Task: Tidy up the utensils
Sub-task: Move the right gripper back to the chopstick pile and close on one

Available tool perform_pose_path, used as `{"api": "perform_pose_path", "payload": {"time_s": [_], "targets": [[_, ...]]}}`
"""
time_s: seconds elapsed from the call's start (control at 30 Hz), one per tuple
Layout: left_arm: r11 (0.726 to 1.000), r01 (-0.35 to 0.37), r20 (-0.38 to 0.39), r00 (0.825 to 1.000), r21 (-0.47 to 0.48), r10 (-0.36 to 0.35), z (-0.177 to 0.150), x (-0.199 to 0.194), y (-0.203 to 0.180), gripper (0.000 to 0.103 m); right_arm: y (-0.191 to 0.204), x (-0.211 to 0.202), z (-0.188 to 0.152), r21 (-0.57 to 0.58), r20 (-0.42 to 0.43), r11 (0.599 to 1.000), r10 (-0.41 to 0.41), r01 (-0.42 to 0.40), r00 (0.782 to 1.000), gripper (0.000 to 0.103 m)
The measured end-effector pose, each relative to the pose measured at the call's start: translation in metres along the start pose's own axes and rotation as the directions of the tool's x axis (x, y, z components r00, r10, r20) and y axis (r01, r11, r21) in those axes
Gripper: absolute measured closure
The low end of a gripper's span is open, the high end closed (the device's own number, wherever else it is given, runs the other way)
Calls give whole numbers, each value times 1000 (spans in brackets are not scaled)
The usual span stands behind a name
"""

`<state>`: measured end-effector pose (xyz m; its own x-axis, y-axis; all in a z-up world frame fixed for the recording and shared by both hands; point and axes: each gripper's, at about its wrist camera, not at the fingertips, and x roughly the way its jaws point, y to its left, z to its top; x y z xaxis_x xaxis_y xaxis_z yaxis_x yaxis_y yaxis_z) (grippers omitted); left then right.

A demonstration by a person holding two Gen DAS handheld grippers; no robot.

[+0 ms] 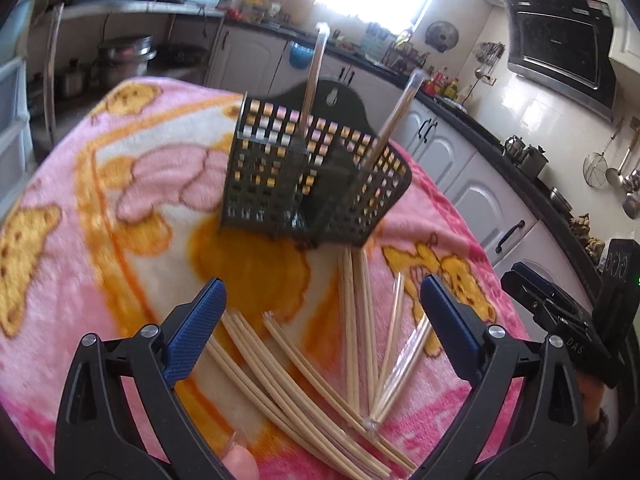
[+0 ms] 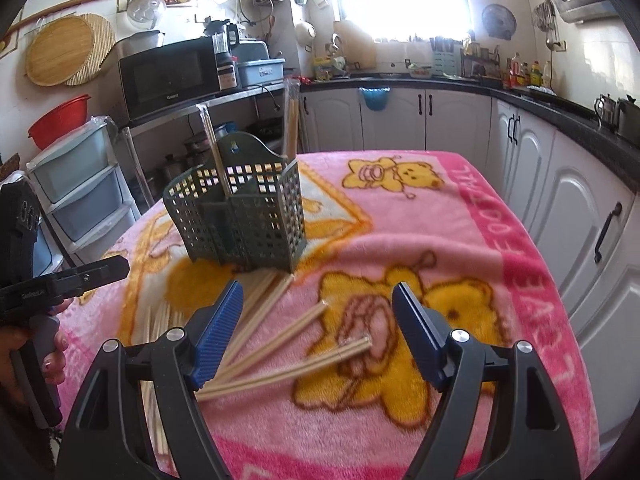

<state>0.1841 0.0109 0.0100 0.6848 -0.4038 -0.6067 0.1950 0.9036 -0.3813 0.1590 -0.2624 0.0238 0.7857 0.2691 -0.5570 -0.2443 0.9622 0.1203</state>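
Holding both tools low over the pink blanket point(image 2: 460, 216), we have the left gripper point(image 1: 320, 308) and the right gripper point(image 2: 318, 312) spread wide with nothing between the blue pads point(image 2: 218, 336), which suits an approach to the loose chopsticks point(image 1: 296, 384) rather than a carry. They lie scattered in a fan on the blanket just in front of the dark green utensil basket point(image 2: 240, 208), so we judge they are laid out there to be picked up and dropped in. The basket stands upright near the middle of the table, a perforated plastic caddy with a raised back plate and an inner divider. Two wrapped pairs point(image 2: 290, 120) already stand in it, one to each side of the divider, leaning slightly. The loose ones are pale bamboo sticks, some in clear sleeves point(image 1: 400, 344), crossing one another at their near ends, so singling out one pair will likely take care.
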Motion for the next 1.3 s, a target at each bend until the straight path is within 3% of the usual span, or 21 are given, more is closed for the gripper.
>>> {"api": "perform_pose_path", "payload": {"time_s": [0.37,0.47,0.67,0.93,1.3], "targets": [[999,34,-139,990,30,-29,-23,28,-12,33,-16,14,-23,19,-101,1000,2,-1,995,29],[999,46,-179,983,15,-42,-28,35,-11,39,-19,19,-29,25,-125,1000,12,-9,992,34],[1000,0,-231,973,-11,-3,-36,48,-4,40,-20,31,-39,49,-162,998,34,-26,986,41],[998,-3,-306,952,-67,-17,-26,72,4,43,-24,50,-42,75,-218,997,49,-34,975,47],[994,-91,-338,939,-58,66,-12,99,10,43,-54,89,-41,280,-302,959,128,-41,945,55]]}}
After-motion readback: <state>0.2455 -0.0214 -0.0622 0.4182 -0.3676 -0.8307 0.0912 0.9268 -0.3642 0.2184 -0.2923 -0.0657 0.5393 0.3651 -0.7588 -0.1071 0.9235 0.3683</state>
